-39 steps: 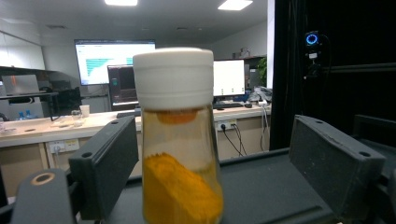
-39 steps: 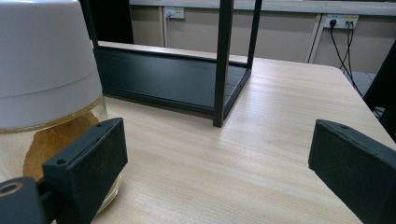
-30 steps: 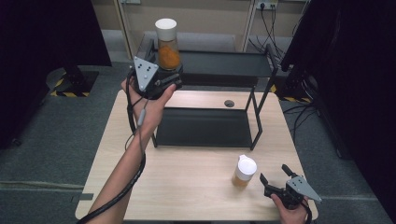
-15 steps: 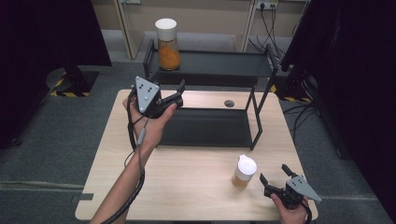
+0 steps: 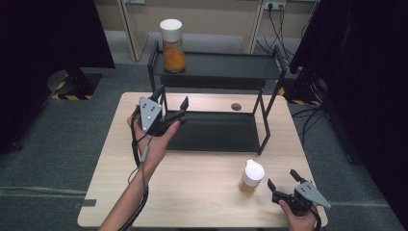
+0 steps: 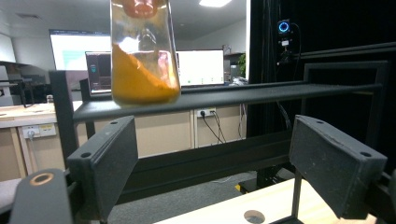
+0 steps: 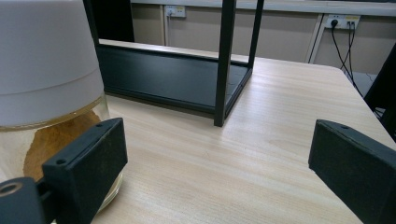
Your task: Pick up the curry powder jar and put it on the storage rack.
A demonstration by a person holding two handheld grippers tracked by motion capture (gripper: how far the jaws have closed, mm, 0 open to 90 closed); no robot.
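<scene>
From the high view, the left gripper (image 5: 172,103) has drawn back and down from the tall jar (image 5: 172,39) it was beside a second ago; the jar stands upright on the left end of the top shelf (image 5: 226,65) of the black rack (image 5: 262,120), well beyond and above the jaws, which are spread with nothing between them. The gripper hangs over the left end of the rack's lower tray (image 5: 216,131), just beside the front left post, with bare table (image 5: 192,187) behind it toward the person. The right gripper (image 5: 283,185) has not shifted: it rests near the table's front right corner, jaws apart and empty, the small jar (image 5: 251,176) just to its left and not touching it, the table edge close on its outer side. In the left gripper view, the tall jar (image 6: 144,49), its orange powder heaped to one side, sits above and ahead of the left jaw on the shelf edge (image 6: 261,93); open air lies between the wide-set jaws. In the right gripper view, the small jar (image 7: 49,93) with its white lid stands just beyond the left jaw, and clear tabletop (image 7: 224,172) stretches ahead to the rack's post (image 7: 223,60) and tray.
</scene>
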